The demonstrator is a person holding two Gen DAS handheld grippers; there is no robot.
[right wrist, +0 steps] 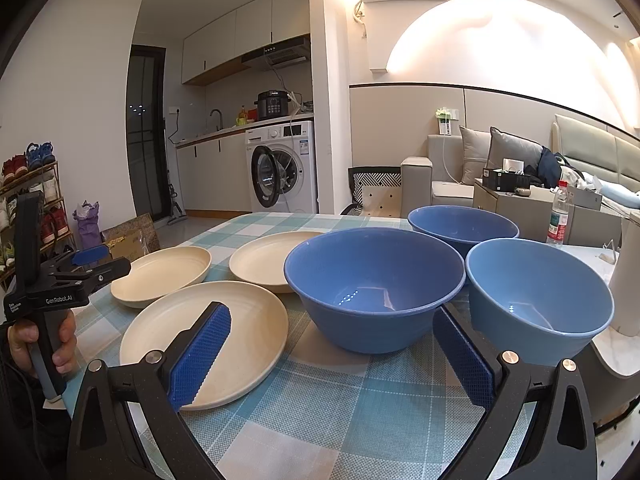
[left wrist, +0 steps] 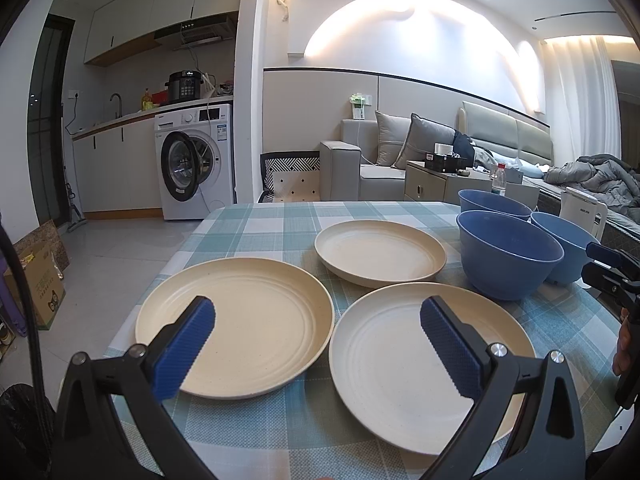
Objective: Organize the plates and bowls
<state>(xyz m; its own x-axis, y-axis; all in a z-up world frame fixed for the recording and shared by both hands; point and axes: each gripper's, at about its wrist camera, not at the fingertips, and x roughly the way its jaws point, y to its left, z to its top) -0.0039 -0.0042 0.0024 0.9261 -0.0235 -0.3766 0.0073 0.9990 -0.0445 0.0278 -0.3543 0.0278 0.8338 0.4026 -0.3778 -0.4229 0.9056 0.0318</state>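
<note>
Left wrist view shows all three cream plates in full on the checked tablecloth (left wrist: 256,432): the near-left plate (left wrist: 240,326), the near-right plate (left wrist: 408,364) and the far plate (left wrist: 380,254), each round, matte and faintly speckled, with concentric ridges inside a shallow raised rim. The left gripper (left wrist: 318,320) hangs above the two near plates with its jaws spread wide and nothing between them; its blue pads (left wrist: 188,350) carry a fine knurled texture and a serrated lower edge. At the right edge of this view the right gripper (left wrist: 612,276) shows only in part. Right wrist view presents the bowls far more fully — the near bowl (right wrist: 374,292), the far bowl (right wrist: 464,226) and the right bowl (right wrist: 540,300) are deep, smooth, glossy blue hemispheres standing close together to the right of the plates. The right gripper is likewise spread wide and empty, low in front of the near bowl. Only this view shows a hand (right wrist: 44,340) around the left gripper's black handle, a shoe rack (right wrist: 32,196) at far left, and a plastic bottle (right wrist: 558,216) behind the bowls. The tablecloth has a woven, mesh-like surface in teal, white and grey squares.
</note>
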